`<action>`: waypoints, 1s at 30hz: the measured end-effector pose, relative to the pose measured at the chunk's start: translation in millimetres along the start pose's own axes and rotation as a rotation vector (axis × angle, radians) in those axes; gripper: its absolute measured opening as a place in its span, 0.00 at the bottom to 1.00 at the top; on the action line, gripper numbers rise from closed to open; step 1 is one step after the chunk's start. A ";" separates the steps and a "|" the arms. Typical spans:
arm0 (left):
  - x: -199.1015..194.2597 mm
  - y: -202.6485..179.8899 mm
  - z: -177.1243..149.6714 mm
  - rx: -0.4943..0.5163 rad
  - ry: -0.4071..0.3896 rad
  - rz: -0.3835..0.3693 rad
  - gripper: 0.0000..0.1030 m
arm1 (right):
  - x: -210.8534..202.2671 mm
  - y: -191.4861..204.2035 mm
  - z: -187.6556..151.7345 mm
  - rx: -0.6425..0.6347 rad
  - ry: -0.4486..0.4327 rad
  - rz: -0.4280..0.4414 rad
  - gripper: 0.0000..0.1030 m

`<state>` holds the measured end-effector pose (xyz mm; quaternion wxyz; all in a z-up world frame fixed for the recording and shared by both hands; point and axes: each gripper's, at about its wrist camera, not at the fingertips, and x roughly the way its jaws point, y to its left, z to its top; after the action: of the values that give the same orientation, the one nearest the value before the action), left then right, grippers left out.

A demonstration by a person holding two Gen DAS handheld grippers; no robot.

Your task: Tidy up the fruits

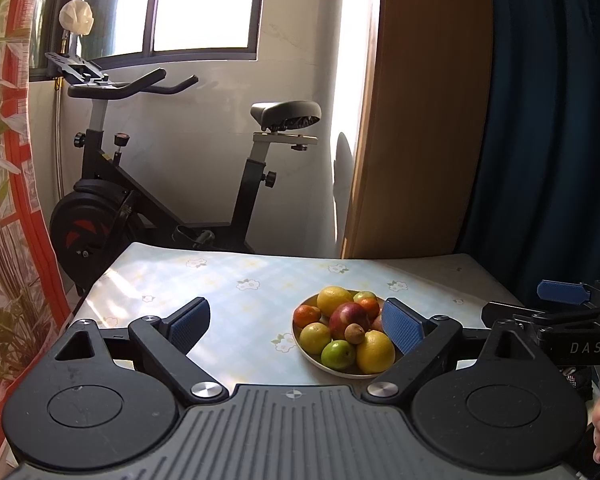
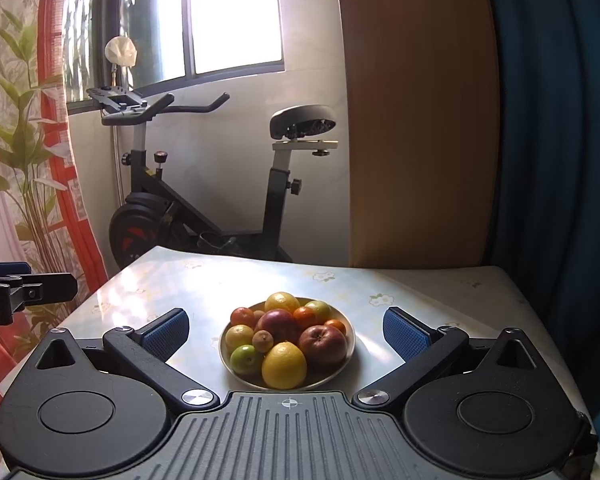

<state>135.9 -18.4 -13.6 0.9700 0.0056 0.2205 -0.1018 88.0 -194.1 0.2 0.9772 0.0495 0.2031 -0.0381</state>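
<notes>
While both tongs gape, empty, we log the fruit plate (image 2: 236, 364) at twelve o'clock of right tongs (image 2: 286, 332); left tongs (image 1: 296, 324) offset.

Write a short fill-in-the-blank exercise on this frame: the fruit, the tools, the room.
1. All the fruit lies on one ____, on the table.
2. Both the left tool and the right tool are ____.
3. Beyond the table stands an exercise ____.
4. The lemon nearest the right tool is ____ in colour.

Missing words: plate; open; bike; yellow
</notes>
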 end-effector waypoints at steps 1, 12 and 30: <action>-0.5 -0.8 -0.1 0.005 -0.001 0.003 0.91 | 0.1 -0.1 0.1 0.000 0.000 0.001 0.99; -3.5 -2.2 -0.3 0.027 -0.013 0.012 0.91 | -0.5 0.8 -0.4 0.001 -0.004 -0.002 0.99; -5.0 -1.0 -0.7 0.035 -0.018 0.000 0.91 | -1.2 1.6 0.1 0.000 -0.004 -0.002 0.99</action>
<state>130.9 -18.3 -12.1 0.9718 0.0214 0.2098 -0.1059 87.1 -192.4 0.9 0.9776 0.0493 0.2010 -0.0391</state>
